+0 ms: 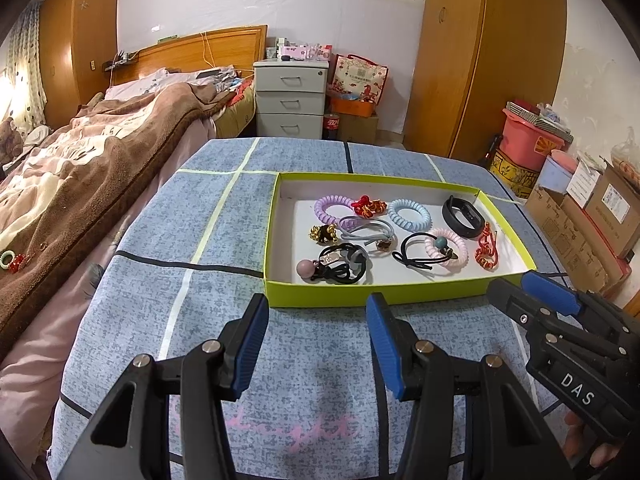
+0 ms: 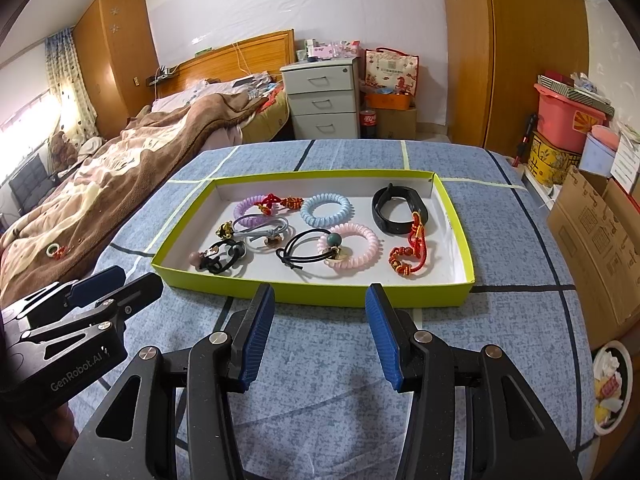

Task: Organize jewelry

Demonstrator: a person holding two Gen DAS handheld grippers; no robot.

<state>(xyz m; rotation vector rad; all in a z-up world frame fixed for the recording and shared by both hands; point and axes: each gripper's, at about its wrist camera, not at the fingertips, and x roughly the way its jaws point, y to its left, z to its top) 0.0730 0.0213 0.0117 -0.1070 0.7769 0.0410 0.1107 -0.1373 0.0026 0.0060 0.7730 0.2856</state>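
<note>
Left gripper (image 1: 316, 344): I had it wide open, nothing in it, hovering short of the tray.
Right gripper (image 2: 320, 336): same deal, gaping and empty.
Tray (image 2: 320, 295): all the jewelry sat inside it, on the blue cloth.
Risk: the black hair ties (image 2: 224, 258) looked tangled, so I figured grabbing one could drag its neighbours along.

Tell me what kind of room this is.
Most likely a home bedroom: a bed with a brown blanket, a wooden wardrobe, and a white drawer unit behind the jewelry tray.
</note>
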